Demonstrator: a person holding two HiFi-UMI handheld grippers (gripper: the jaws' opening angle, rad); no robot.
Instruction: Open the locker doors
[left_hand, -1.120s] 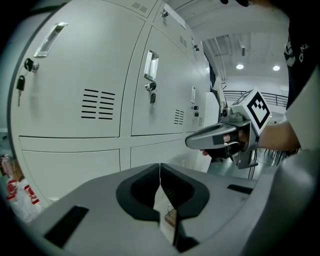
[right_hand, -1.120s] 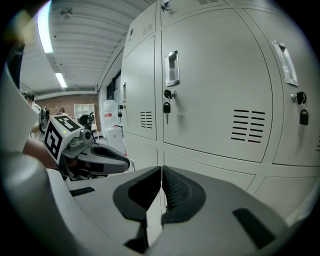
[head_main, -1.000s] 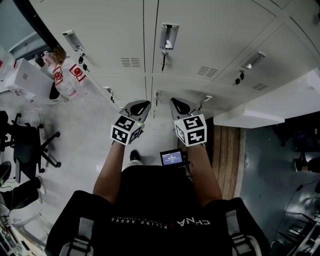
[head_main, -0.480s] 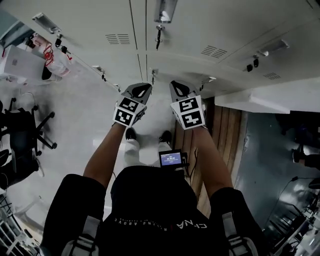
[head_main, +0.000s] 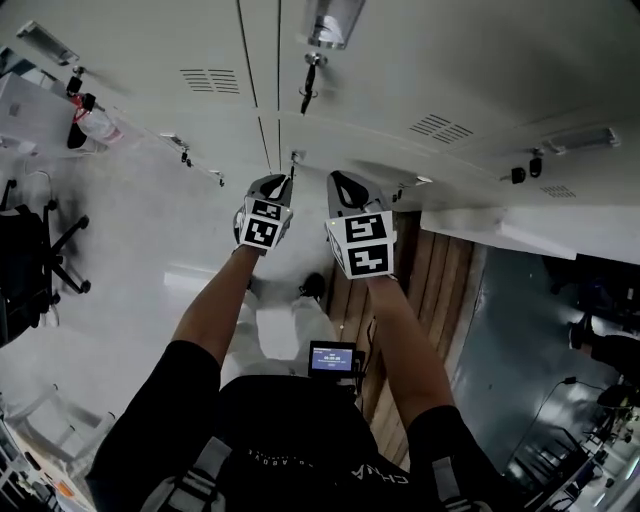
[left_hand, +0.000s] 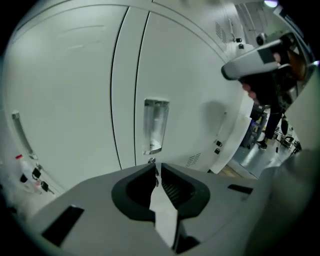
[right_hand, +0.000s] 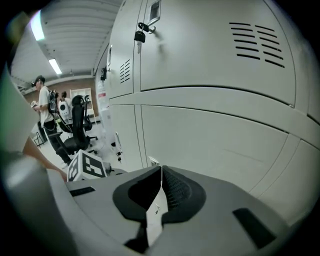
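- The locker doors (head_main: 400, 80) fill the upper half of the head view, and every one is shut. The door nearest the work sits mid-frame in the left gripper view, with its bright pull handle (left_hand: 154, 125) above a small lock (left_hand: 150, 160).
- With every door closed, nothing of the lockers' contents shows. A key (head_main: 310, 85) hangs from a lock at the top centre of the head view.
- The left gripper (left_hand: 156, 172) has its fingers all but pressed together, with only a thin slit between them. They pinch nothing, and the tips sit just under that lock.
- The right gripper (right_hand: 161, 172) has its fingers pressed together and empty, aimed at a plain door panel.
- Likely slip: fingers this closed cannot take the handle or a key, and would skid off the smooth metal.
- If the lock is engaged, a pull would strain the handle without opening the door.
- The two grippers sit side by side, so a swinging door could strike the idle one.
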